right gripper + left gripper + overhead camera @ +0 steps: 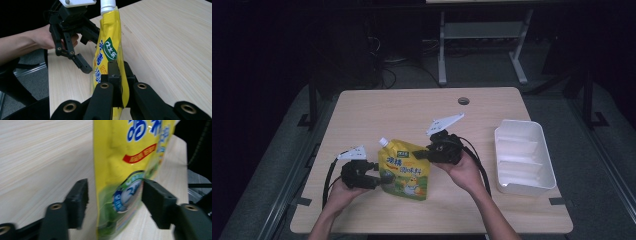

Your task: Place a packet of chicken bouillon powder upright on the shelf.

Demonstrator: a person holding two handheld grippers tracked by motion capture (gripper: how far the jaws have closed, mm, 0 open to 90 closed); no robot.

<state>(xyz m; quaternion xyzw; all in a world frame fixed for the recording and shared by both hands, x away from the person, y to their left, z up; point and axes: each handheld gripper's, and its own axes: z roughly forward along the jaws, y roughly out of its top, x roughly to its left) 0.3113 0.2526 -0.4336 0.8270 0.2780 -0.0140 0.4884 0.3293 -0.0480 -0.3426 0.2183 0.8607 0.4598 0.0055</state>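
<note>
Pouch: I see the yellow pouch point(406, 172) held upright over the near middle of the tabletop point(382, 107), its white cap point(383, 142) at the top left corner, blue lettering and a red band on its face. In the right tool view it stands edge-on, the cap point(108, 4) uppermost.

Right tool: my right tool point(421, 155) is clamped on the pouch's upper right edge; in its own view the two black jaws are squeezed tight on the thin yellow film point(117, 82). It grips the pouch.

Left tool: my left tool point(379, 177) sits at the pouch's lower left side. In its own view the pouch's lower part point(120, 195) hangs between the jaws; the right pad looks to be at the film, and a clear gap shows between the left pad and the pouch. I read it as open, not gripping.

Hands: my left hand point(341, 192) and right hand point(464, 172) come in from the near edge, each around its tool.

Tray: a white tray point(524, 156) with compartments lies at the right side of the tabletop, well apart from the pouch.

Tabletop: light wood, with a round cable hole point(463, 101) near the far edge.
</note>
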